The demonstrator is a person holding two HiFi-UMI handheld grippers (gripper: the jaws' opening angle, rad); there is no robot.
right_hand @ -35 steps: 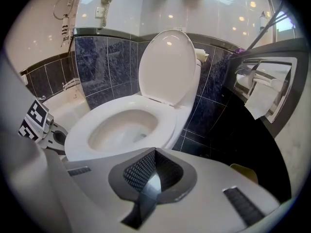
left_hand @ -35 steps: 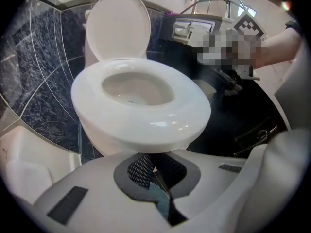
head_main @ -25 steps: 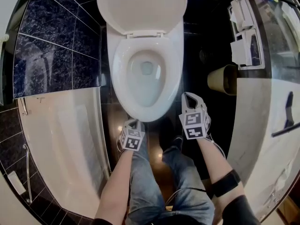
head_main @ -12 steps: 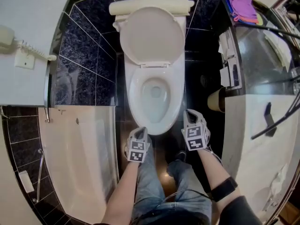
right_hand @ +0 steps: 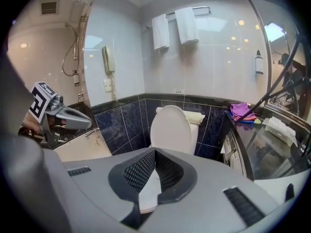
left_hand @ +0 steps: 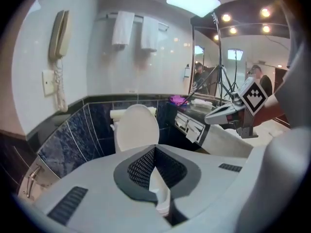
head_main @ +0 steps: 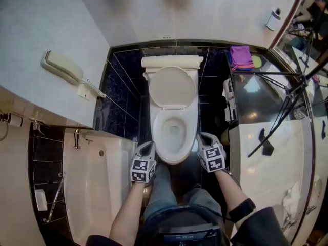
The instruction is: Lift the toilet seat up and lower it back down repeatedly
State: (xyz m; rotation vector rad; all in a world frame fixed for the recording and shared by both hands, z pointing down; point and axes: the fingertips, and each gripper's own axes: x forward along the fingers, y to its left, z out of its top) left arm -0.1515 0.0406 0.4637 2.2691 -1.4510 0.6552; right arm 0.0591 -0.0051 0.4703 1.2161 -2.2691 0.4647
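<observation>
The white toilet [head_main: 173,132] stands ahead between dark tiles. Its lid [head_main: 172,87] is upright against the tank [head_main: 171,61]; the seat ring [head_main: 160,137] lies flat round the bowl. My left gripper [head_main: 148,147] hovers at the bowl's front left corner, shut and empty. My right gripper [head_main: 202,137] is level with it at the front right, also shut with nothing held. Neither touches the toilet. In the left gripper view the jaws [left_hand: 154,150] meet, with the lid [left_hand: 137,127] beyond. The right gripper view shows shut jaws [right_hand: 154,153] and the lid [right_hand: 171,129].
A bathtub [head_main: 89,188] runs along the left, with a wall phone [head_main: 64,66] above it. On the right is a dark counter [head_main: 256,99] with a purple cloth [head_main: 241,57], a paper holder [head_main: 228,104] and a tripod [head_main: 284,106]. The person's legs [head_main: 169,188] stand before the bowl.
The head view has pulled back and up, so the toilet looks smaller and farther. Both grippers stay shut at the bowl's front corners, now a little clear of it.
</observation>
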